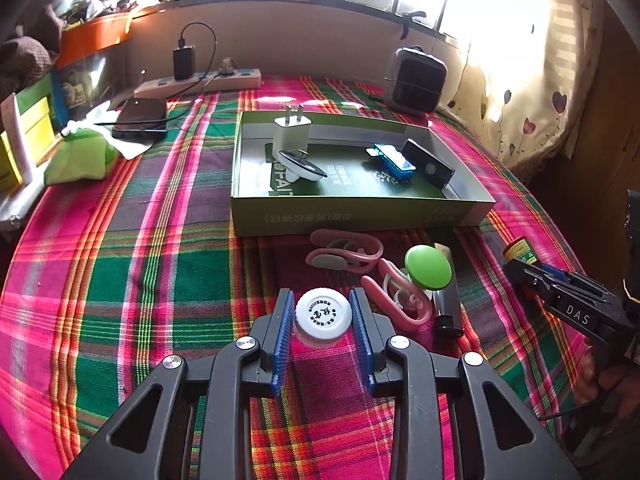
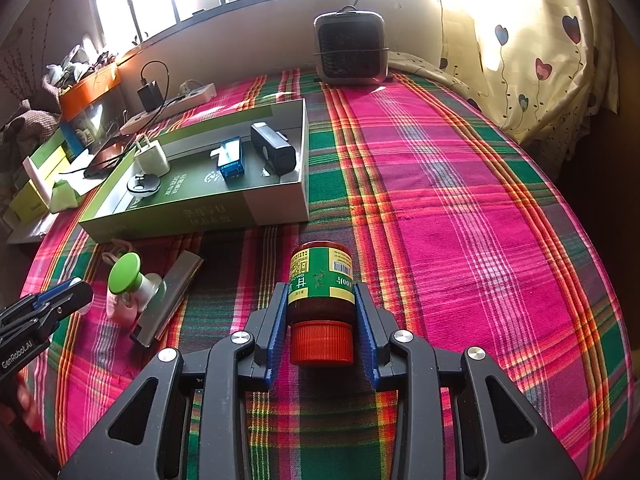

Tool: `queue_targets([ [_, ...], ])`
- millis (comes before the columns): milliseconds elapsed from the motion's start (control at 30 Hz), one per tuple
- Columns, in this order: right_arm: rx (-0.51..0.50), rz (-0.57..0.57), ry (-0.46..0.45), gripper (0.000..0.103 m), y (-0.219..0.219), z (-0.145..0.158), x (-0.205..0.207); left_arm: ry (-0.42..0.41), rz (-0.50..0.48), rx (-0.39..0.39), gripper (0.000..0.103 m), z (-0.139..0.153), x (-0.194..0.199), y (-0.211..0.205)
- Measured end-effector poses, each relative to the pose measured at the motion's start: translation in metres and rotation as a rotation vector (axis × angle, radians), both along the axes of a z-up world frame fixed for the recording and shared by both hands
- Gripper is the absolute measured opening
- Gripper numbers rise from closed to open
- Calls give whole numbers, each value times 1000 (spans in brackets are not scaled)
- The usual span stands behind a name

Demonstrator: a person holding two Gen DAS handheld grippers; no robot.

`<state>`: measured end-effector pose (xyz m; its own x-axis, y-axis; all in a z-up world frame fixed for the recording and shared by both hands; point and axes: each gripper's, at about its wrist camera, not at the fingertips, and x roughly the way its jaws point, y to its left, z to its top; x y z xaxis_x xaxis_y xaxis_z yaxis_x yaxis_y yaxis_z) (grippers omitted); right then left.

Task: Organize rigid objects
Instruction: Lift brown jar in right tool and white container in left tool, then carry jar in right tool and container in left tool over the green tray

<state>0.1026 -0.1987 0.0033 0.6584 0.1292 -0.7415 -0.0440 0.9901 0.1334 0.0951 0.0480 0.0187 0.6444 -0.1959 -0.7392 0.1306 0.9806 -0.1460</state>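
My left gripper is shut on a small bottle with a white printed cap, seen from above, with the blue pads against the cap's sides. My right gripper is shut on a brown bottle with a green label and a red cap, and the cap points back towards the camera. That bottle and the right gripper also show at the right edge of the left wrist view. The open green box holds a white plug, a blue gadget and a black block.
In front of the box on the plaid cloth lie pink clips, a green-topped knob and a silver lighter-like bar. A small fan heater stands at the back. A power strip, a phone and cartons crowd the far left.
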Motion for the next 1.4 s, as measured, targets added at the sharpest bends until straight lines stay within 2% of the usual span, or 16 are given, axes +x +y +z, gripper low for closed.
queue_targets([
  [533, 16, 30, -19, 33, 4, 11, 2, -27, -1, -16, 27, 14, 7, 3],
  [900, 17, 76, -49, 33, 15, 26, 14, -47, -6, -28, 27, 26, 26, 1],
  [1400, 12, 154, -67, 33, 31, 41, 51, -36, -1, -35, 27, 28, 65, 3],
])
